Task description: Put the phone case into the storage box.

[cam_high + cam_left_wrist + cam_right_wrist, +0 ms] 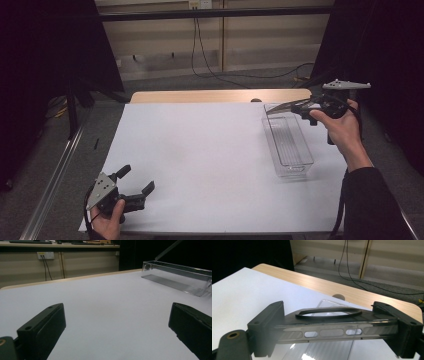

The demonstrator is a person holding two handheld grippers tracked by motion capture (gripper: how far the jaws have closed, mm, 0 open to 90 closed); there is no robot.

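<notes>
A long clear plastic box [288,145] lies on the right of the white table, its top uncovered. Above its far end my right gripper [300,106] is shut on a clear lid [281,107], held tilted with its free end pointing left. In the right gripper view the lid [329,333] spans the gap between the jaws of the right gripper [334,327]; it has a dark oval ring and slots. My left gripper [137,179] rests at the near left corner, open and holding nothing. The left gripper view shows the left gripper [115,327], the box [175,280] and the raised lid [167,250].
A white sheet [200,160] covers the table, with a bare wooden strip [220,96] along the far edge. Cables [205,65] trail on the floor behind. A metal rail [55,175] runs along the left side. Dark curtains stand at both sides.
</notes>
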